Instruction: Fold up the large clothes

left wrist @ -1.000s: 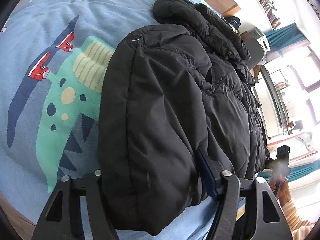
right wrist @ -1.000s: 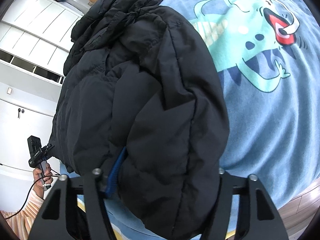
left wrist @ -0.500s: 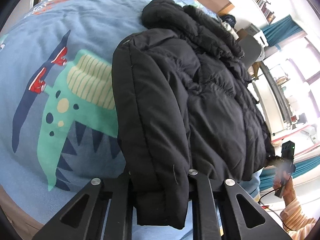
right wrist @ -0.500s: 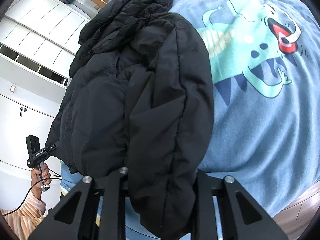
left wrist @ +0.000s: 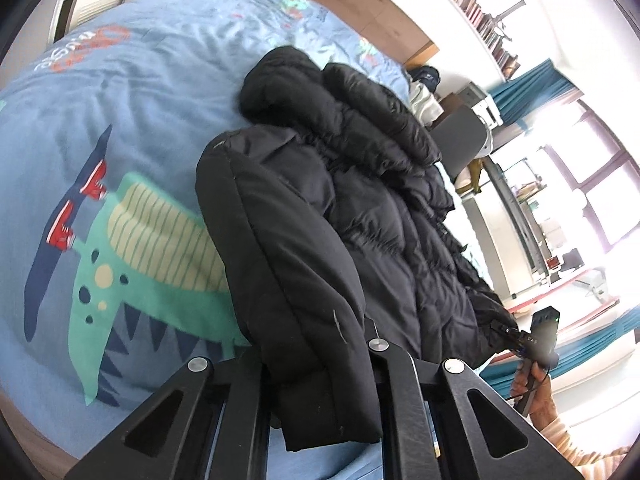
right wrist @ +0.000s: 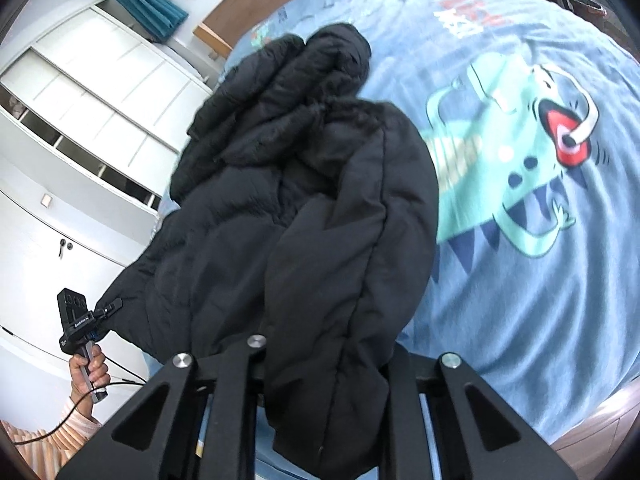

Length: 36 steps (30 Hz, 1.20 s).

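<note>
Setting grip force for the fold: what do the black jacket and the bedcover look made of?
Jacket: looks like a matte synthetic shell, probably nylon or polyester, over puffy filling; stitched quilt lines and thick rolled edges suggest it, and it may be slippery. Bedcover: soft woven fabric, cotton-like, matte, with a printed cartoon dinosaur and fine wrinkles.

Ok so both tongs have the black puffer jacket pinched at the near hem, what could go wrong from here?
1. Each grip takes only a thick fold of the hem: the left tongs and right tongs could slip off the puffy jacket when lifted. The right jaws are closing.
2. The hood end lies bunched, so folding may trap that lump.
3. The jacket could drag and wrinkle the blue bedcover.
</note>
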Each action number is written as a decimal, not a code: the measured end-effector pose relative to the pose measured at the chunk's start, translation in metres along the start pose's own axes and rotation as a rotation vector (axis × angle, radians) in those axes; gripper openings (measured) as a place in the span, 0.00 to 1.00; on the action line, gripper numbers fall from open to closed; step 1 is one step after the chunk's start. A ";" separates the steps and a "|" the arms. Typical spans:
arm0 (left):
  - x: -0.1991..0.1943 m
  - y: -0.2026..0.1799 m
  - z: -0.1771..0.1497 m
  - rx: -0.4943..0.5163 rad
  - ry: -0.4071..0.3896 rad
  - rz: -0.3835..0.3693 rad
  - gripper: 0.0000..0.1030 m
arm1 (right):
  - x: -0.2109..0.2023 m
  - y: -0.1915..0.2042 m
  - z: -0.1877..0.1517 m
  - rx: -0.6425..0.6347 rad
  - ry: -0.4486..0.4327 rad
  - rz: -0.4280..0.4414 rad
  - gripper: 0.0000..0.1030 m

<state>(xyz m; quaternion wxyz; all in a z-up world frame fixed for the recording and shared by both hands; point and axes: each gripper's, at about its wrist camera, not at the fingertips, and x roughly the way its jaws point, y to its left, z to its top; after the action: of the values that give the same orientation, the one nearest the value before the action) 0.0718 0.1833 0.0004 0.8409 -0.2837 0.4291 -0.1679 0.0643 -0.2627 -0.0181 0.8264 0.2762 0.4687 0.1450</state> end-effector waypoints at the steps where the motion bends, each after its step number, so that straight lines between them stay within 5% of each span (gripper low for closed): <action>1: 0.000 -0.002 0.002 0.001 -0.006 -0.004 0.10 | -0.002 0.002 0.003 0.000 -0.012 0.004 0.15; 20: -0.025 -0.019 0.054 -0.010 -0.142 -0.094 0.09 | -0.029 0.019 0.056 0.003 -0.150 0.040 0.15; 29: -0.031 -0.031 0.121 0.001 -0.231 -0.125 0.09 | -0.049 0.032 0.114 0.012 -0.253 0.083 0.15; 36: -0.024 -0.038 0.193 0.004 -0.302 -0.124 0.09 | -0.053 0.043 0.194 0.038 -0.332 0.115 0.15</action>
<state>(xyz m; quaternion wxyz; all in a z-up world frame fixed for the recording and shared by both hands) 0.2143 0.2305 0.1306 0.8844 -0.3301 0.2792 -0.1760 0.2038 -0.3171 0.1236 0.8773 0.3384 0.3121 0.1355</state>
